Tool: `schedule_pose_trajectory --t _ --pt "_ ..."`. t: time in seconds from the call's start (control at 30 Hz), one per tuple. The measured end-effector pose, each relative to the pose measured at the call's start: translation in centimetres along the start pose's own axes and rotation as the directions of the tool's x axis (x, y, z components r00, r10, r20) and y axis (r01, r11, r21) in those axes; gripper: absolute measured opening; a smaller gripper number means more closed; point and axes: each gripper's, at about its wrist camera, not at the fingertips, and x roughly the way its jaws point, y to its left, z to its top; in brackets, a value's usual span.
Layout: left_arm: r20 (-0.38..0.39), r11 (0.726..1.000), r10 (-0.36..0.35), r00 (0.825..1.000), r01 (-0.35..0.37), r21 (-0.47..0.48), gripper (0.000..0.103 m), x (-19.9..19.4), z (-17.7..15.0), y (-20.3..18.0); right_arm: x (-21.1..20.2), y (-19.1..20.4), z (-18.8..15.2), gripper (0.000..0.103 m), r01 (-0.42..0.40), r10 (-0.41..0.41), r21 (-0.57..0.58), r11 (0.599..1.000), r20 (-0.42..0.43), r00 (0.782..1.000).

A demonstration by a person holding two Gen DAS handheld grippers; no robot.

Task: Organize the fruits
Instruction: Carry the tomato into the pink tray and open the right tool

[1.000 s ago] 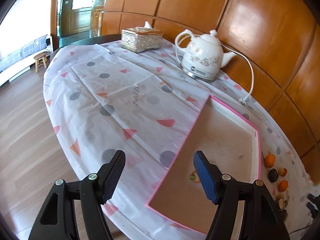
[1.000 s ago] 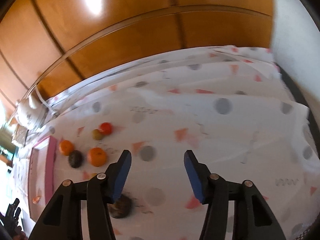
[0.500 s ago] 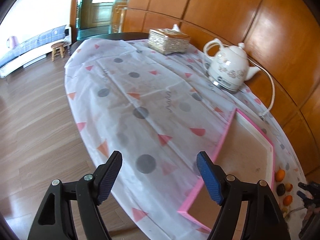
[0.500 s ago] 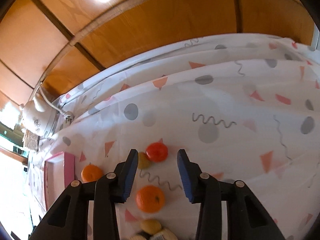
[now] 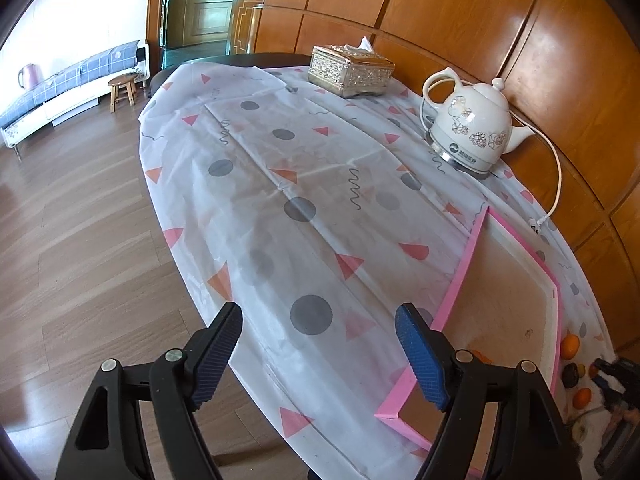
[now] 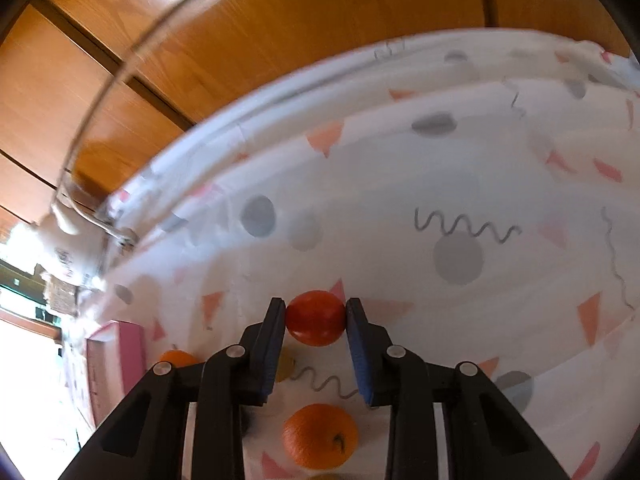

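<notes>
Red fruit (image 6: 316, 317) sits low in the middle of the frame, right between the pads of the right claw (image 6: 316, 320), which is closing on it. An orange (image 6: 319, 435) lies just below. Left claw (image 5: 319, 354) hangs open beside the pink tray (image 5: 460, 276).

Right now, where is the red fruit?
In the right wrist view the red fruit sits between the closing right tongs, pads at both its sides, on the tablecloth, beyond the large orange.
</notes>
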Motion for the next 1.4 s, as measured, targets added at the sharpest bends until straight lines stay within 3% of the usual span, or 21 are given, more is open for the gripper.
schedule_pose_trajectory --t 0.17,0.33,0.5,0.63,0.87,1.07,1.4 --pt "-0.007 1.0 -0.01 1.0 0.01 -0.013 0.08 0.0 -0.2 0.2 -4.0 1.5 -1.0 0.031 -0.069 0.074 -0.088 0.994 0.051 0.996" --pt "-0.007 1.0 -0.027 1.0 0.027 -0.01 0.082 -0.4 -0.5 0.2 -5.9 5.8 -4.5 0.031 -0.173 0.176 -0.235 0.956 -0.008 0.984" --pt "0.013 0.999 -0.041 0.999 0.041 -0.008 0.083 -1.3 -0.6 0.5 -5.6 11.9 -10.4 0.031 -0.283 0.252 -0.397 0.873 -0.129 0.959" --pt "0.016 0.999 -0.037 0.999 0.038 -0.031 0.083 -1.6 -0.5 1.5 -4.6 16.4 -14.8 0.031 -0.332 0.264 -0.499 0.801 -0.203 0.943" --pt "0.027 0.997 -0.03 0.999 0.031 -0.065 0.084 -1.9 -0.5 3.0 -2.4 21.3 -20.1 0.032 -0.294 0.178 -0.612 0.734 -0.245 0.953" --pt "0.029 0.997 -0.043 0.999 0.045 -0.061 0.084 -2.1 -0.5 3.2 -1.9 22.5 -21.3 0.033 -0.263 0.137 -0.65 0.713 -0.238 0.962" --pt "0.028 0.997 -0.071 0.997 0.072 -0.012 0.084 -2.4 -0.7 1.9 -5.8 21.1 -20.9 0.037 -0.151 0.127 -0.707 0.691 -0.086 0.988"
